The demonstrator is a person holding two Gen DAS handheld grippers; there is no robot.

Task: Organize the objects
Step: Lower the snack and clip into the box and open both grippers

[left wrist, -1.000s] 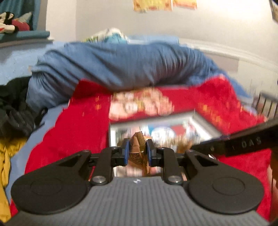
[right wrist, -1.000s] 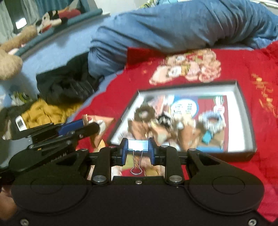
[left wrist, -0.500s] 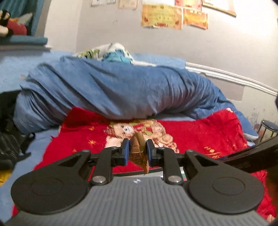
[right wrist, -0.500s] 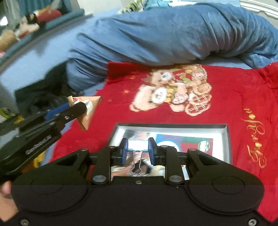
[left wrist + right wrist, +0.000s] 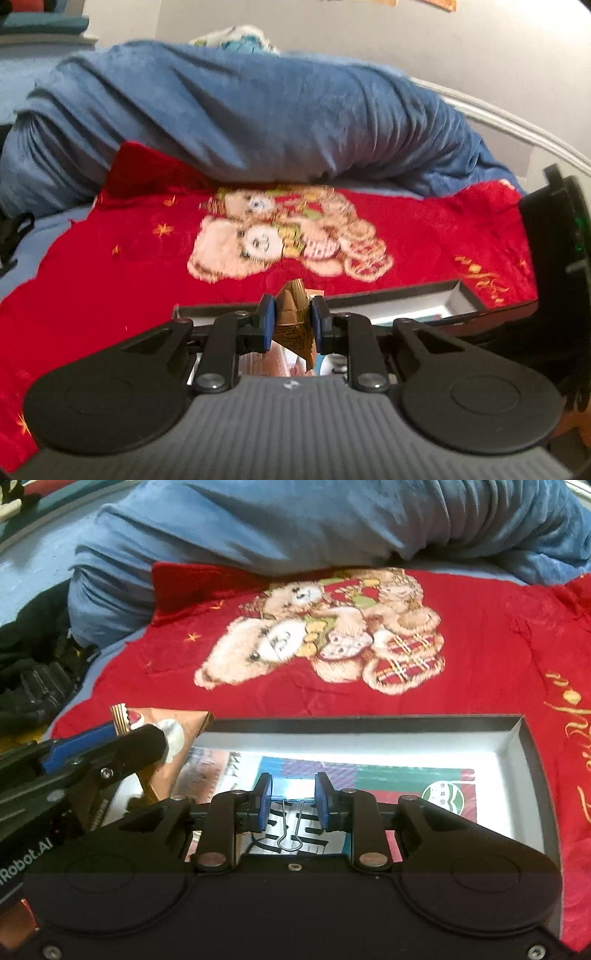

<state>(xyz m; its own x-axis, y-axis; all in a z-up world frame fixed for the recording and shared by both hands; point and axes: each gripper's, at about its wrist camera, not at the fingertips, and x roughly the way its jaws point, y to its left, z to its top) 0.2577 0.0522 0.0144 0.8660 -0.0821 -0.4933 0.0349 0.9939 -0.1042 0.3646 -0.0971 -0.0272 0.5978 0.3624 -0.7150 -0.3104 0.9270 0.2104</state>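
Observation:
My left gripper [image 5: 292, 317] is shut on a brown-gold snack packet [image 5: 293, 325], held above the near left part of a shallow dark box [image 5: 465, 291]. In the right wrist view that packet [image 5: 173, 738] hangs at the box's left rim [image 5: 369, 720]. My right gripper [image 5: 292, 797] is shut on a binder clip [image 5: 291, 827] with a wire handle, held over the box's printed floor.
The box lies on a red blanket with a teddy-bear print [image 5: 317, 635]. A rolled blue duvet [image 5: 240, 122] lies behind it. Dark clothing [image 5: 33, 664] is heaped at the left. The wall [image 5: 480, 55] is behind the bed.
Both views have tilted down toward the box again after lifting. The left gripper with the packet has come closer to the box's left rim. Both grips are unchanged.

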